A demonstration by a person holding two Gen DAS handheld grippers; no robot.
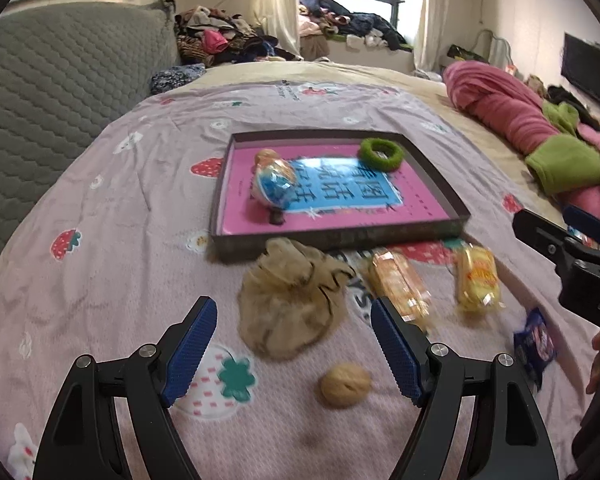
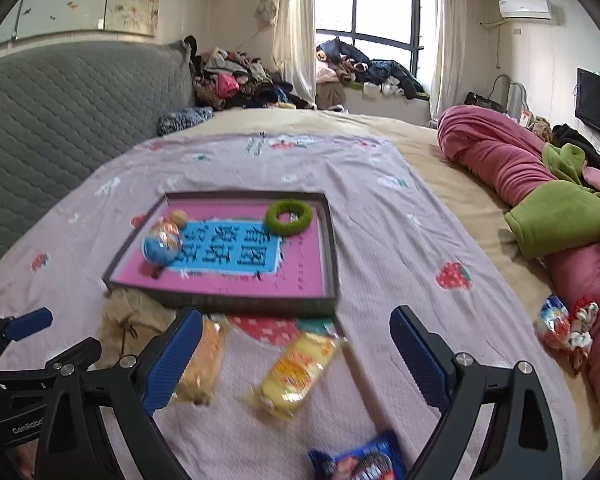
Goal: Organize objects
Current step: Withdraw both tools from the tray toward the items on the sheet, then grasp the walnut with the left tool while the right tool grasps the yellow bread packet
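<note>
Both of your grippers stand with jaws apart and nothing between the pads. The left gripper [image 1: 294,344] points down at the bedsheet [image 1: 100,208], and the tan pouch [image 1: 290,300] lies straight ahead of it, centred between the two fingers and just short of the tray [image 1: 440,184]. The walnut [image 1: 345,385] lies nearer still, inside the span of the jaws and closer to the right finger. The right gripper [image 2: 296,354] also points down and forward; the yellow packet [image 2: 296,372] lies between its fingers, with its long axis running diagonally from near left to far right, so the jaws do not yet stand square across its narrow side. The orange packet [image 2: 204,360] lies against the inner face of its left finger, partly hidden, and the blue packet [image 2: 360,460] sits at the bottom edge of that view, below the jaws. The tray already holds a green ring [image 1: 381,155], a blue ball [image 1: 274,184] and a second walnut behind it. Judged from this layout, your left hand is the nearer one for the pouch and walnut, your right for the yellow packet. Expect to roll the right wrist to bring the pads across the packet's short side before closing. The two grippers stand near each other, so keep them apart as you advance.
</note>
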